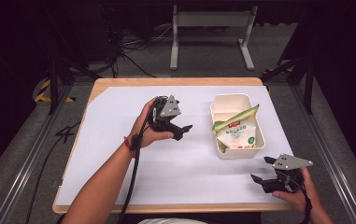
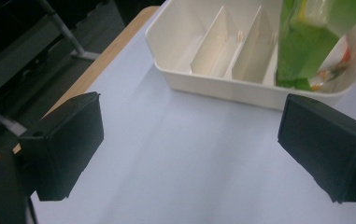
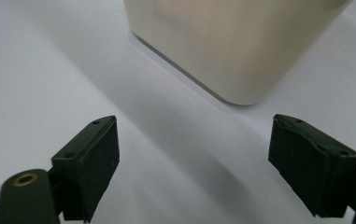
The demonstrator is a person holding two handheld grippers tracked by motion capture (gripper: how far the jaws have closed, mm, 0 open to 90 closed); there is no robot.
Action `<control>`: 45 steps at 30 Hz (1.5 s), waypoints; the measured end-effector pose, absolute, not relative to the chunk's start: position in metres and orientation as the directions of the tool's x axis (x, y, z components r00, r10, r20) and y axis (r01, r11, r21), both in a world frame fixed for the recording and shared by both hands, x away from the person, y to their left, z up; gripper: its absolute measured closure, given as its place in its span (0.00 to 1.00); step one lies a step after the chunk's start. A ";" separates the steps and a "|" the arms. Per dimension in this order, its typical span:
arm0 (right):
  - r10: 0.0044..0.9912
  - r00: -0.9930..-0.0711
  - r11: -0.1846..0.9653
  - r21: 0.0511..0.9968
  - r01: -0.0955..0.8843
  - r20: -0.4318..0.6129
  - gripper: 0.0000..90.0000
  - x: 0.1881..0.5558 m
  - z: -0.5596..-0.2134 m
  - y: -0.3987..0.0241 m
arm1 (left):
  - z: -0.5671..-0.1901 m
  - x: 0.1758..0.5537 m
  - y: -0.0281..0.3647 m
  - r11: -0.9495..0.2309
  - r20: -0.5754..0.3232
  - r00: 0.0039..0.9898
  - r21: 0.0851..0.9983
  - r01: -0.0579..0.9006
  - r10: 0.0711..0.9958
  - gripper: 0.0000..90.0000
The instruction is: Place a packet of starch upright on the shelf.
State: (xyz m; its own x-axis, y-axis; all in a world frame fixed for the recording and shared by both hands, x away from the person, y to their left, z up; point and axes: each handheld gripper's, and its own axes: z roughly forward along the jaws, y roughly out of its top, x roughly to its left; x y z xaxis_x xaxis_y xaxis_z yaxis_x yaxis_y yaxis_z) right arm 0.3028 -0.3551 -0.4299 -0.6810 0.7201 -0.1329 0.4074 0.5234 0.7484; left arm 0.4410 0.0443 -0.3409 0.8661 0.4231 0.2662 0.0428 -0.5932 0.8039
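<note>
1. Dark room, with a metal stand on the floor behind; a wooden surface (image 1: 175,81) covered by a white sheet carries the work.
2. One cream divided bin (image 1: 222,103) sits on the right half of the sheet. Two snack packets lie in its near part: a green packet (image 1: 235,117) leaning across, and a white packet (image 1: 239,136) under and in front of it. The far compartments look empty in the left gripper view.
3. Left claw (image 1: 181,130) is held above the sheet just left of the bin, pointing toward it. Its jaws stand wide apart and hold nothing; white sheet shows between them.
4. Right claw (image 1: 259,171) rests low near the front right corner of the surface, just in front of the bin. Its jaws also stand wide apart and empty, with the bin's near corner (image 3: 241,56) ahead of them.
5. Judgement: packing looks done for the visible items. Both packets are inside the bin and no loose packet lies on the sheet.
6. Remaining, as judged: at most, settling the green packet flat and pulling both hands back.
</note>
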 end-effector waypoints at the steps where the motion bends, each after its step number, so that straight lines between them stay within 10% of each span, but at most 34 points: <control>1: 0.721 -0.680 0.523 0.749 0.407 -0.134 0.18 0.303 -0.430 -0.355 | -0.342 0.440 0.047 -0.599 0.272 0.865 0.800 0.042 0.423 0.09; 45: 0.732 -0.668 0.512 0.754 0.412 -0.132 0.18 0.304 -0.427 -0.355 | -0.411 0.372 0.182 -0.655 0.304 0.774 0.734 0.182 0.556 0.08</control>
